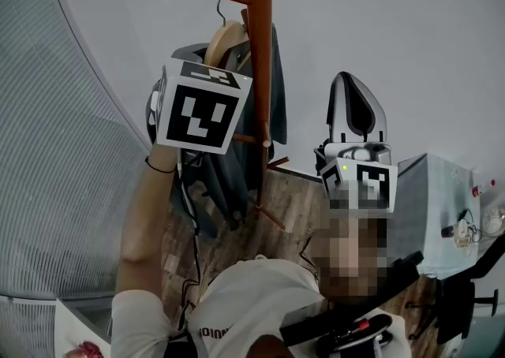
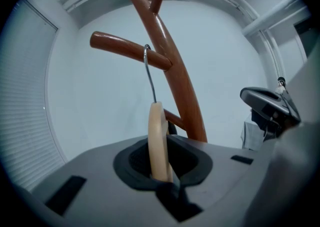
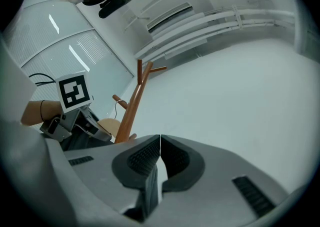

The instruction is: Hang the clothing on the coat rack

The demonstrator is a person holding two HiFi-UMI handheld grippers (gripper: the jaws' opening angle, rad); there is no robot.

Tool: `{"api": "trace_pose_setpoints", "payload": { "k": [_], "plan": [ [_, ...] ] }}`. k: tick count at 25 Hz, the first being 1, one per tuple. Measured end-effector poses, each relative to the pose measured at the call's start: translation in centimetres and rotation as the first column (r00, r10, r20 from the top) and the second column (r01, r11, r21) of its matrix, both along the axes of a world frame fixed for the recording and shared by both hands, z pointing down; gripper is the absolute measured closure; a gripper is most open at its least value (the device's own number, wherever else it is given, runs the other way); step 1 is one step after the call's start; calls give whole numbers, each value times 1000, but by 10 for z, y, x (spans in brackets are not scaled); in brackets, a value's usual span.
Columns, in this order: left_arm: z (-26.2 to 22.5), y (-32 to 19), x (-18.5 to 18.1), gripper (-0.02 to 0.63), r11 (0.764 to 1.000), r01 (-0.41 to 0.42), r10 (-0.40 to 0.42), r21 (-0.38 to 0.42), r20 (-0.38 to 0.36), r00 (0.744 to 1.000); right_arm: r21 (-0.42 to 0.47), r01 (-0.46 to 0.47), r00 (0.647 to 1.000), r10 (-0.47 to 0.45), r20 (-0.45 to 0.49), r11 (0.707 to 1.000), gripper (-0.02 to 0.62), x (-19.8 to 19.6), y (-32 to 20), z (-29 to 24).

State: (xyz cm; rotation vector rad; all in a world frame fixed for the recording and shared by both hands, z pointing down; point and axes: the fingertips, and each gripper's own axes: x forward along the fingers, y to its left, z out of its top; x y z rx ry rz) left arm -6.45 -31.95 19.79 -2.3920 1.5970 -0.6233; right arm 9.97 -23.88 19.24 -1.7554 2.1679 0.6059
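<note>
Our left gripper (image 2: 160,168) clamps the hanger (image 2: 158,136), whose hook (image 2: 149,71) sits over a peg (image 2: 125,48) just beside the pole (image 2: 175,71). Bare wall lies open behind. The one jacket (image 1: 225,179) hangs below, beside the pole. Our right gripper (image 3: 159,163), closed and empty, stands well apart. Two grippers, one hanger.

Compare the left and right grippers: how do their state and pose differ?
The left gripper is clamped on the wooden hanger; the right gripper is shut on nothing. The left gripper is up at the coat rack, the hanger's hook over a peg; the right gripper is off to the side, away from it. Both carry marker cubes.
</note>
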Motion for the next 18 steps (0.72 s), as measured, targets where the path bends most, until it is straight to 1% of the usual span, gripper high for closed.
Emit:
{"api": "trace_pose_setpoints", "payload": {
  "k": [6,18],
  "plan": [
    [-1,0,-1,541,1000,2,-3,14,45,999,-2,0,1000,0,7,1000,574,0,0,0],
    [-7,2,-1,532,1000,-10,7,28,87,996,-4,2,1000,-2,12,1000,574,-4,-2,-2]
  ]
}}
